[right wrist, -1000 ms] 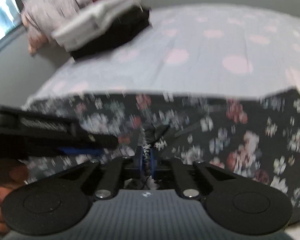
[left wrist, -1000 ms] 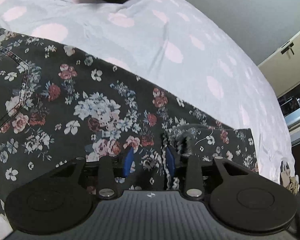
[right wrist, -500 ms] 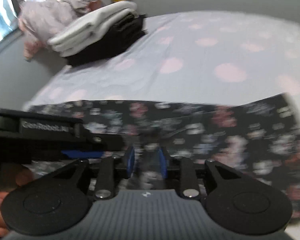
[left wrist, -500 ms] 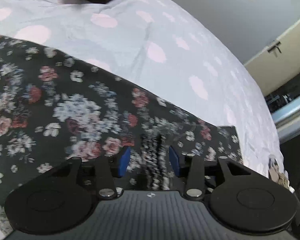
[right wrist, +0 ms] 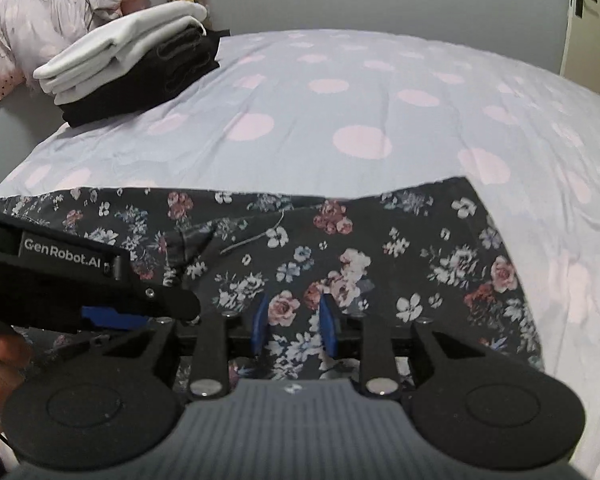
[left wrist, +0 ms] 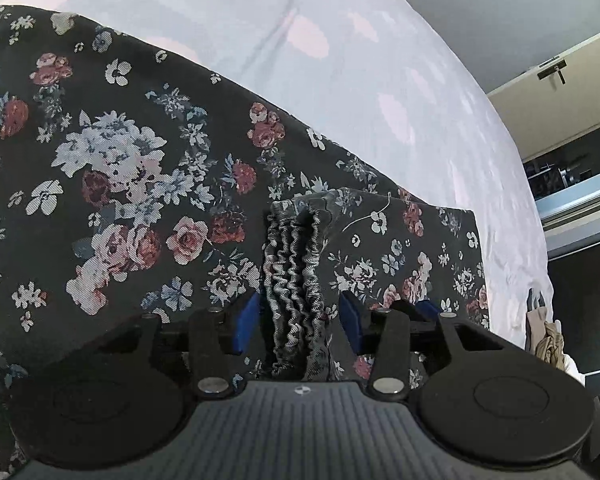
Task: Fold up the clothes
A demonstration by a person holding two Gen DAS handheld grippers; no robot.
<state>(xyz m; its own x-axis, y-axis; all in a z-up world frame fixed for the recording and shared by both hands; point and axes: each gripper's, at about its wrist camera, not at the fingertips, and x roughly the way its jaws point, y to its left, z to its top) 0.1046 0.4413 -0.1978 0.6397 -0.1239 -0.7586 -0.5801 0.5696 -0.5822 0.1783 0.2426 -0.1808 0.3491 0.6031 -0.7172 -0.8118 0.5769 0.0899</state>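
Garment, floral (left wrist: 140, 168), flat on bed (right wrist: 340, 100): soft, light, limp; grip at ruched waistband (left wrist: 296, 272). Left hand-held gripper (left wrist: 298, 320) agape astride waistband; right hand-held gripper (right wrist: 294, 320) agape, empty.

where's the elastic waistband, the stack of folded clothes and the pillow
waistband (left wrist: 294, 276): left wrist view, on the gathered elastic between the open fingers
stack of folded clothes (right wrist: 140, 64): right wrist view, on the pile's side, white layers over black
pillow (right wrist: 36, 20): right wrist view, on its crumpled front

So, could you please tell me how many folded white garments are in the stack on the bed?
2 white garments: upper, lower, both atop the folded black clothes at the bed's far left corner. More may be hidden.
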